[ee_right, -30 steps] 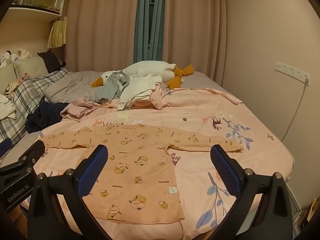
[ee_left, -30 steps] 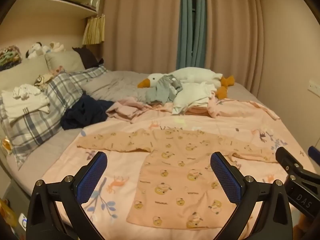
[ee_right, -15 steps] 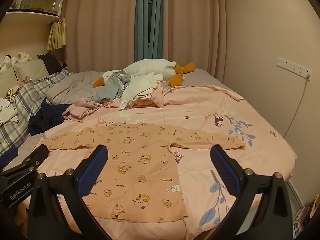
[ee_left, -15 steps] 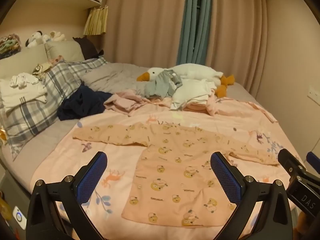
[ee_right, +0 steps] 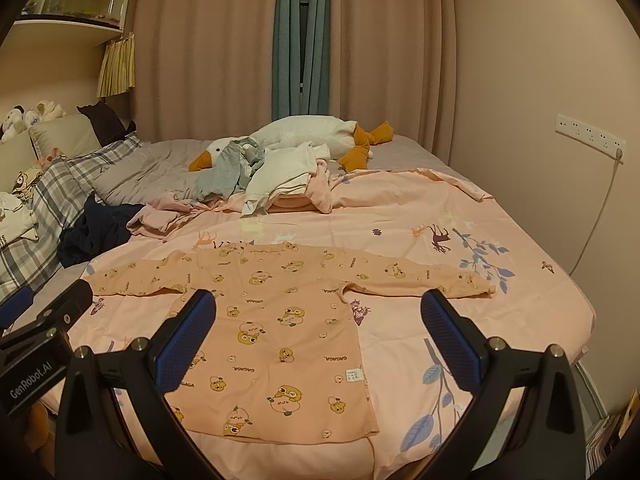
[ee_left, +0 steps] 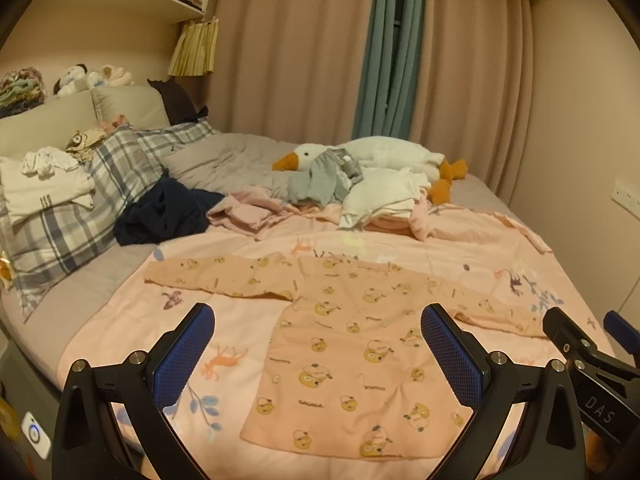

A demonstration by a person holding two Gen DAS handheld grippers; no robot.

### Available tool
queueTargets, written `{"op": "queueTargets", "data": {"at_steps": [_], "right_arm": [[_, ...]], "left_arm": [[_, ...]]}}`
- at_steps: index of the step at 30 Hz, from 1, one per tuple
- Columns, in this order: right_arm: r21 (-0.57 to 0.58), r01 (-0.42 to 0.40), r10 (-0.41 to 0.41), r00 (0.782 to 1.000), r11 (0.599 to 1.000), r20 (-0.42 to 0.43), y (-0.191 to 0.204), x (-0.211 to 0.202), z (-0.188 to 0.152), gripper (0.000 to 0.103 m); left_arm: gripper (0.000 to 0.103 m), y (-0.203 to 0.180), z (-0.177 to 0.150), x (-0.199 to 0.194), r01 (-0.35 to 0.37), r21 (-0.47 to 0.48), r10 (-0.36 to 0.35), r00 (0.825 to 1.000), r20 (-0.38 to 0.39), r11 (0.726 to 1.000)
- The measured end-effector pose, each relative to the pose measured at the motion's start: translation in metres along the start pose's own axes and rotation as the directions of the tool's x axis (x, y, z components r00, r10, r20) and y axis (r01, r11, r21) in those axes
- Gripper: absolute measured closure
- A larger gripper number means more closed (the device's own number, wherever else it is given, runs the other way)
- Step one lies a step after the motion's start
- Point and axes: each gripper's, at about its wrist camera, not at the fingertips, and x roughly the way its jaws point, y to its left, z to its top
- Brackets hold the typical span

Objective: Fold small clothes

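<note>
- Two black hand-held grippers with blue mesh pads hang above the near edge of the bed: the left gripper (ee_left: pixel 318 354) and the right gripper (ee_right: pixel 319 340) both stand released, jaws spread wide, grasping nothing.
- Each gripper's body is cut off by the bottom of its own view; the hands holding them are out of sight.
- In the left wrist view, the right gripper (ee_left: pixel 592 360) shows only in part at the right edge, so its jaws cannot be read there.
- Directly beyond the pads, a small peach long-sleeved top printed with cartoon animals (ee_right: pixel 280 320) lies flat on a pink sheet with animal and leaf prints (ee_right: pixel 460 248), both sleeves spread out to the sides and the hem nearest the cameras.
- A small white label (ee_right: pixel 354 375) sits near the hem on the right; its print is too small to read.
- The left pad of the right gripper covers part of the top's left hem in the right wrist view.
- Farther back, a loose heap of unfolded clothes (ee_left: pixel 360 196), grey, white and pink, partly buries a white plush goose with an orange beak (ee_left: pixel 384 158).
- A dark navy garment (ee_left: pixel 164 212) is crumpled beside grey plaid pillows (ee_left: pixel 72 220).
- A high wall shelf (ee_right: pixel 68 0) holds items too dim to make out.
- Beige curtains with a teal strip (ee_left: pixel 384 60) close off the far wall.
</note>
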Motion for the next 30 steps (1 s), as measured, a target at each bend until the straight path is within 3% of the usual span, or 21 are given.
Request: {"op": "queueTargets", "data": {"at_steps": [30], "right_arm": [[0.0, 0.005, -0.005, 1.0, 1.0, 0.005, -0.008, -0.001, 0.001, 0.0]], "left_arm": [[0.001, -0.007, -0.011, -0.002, -0.034, 0.056, 0.032, 0.999, 0.021, 0.998]]}}
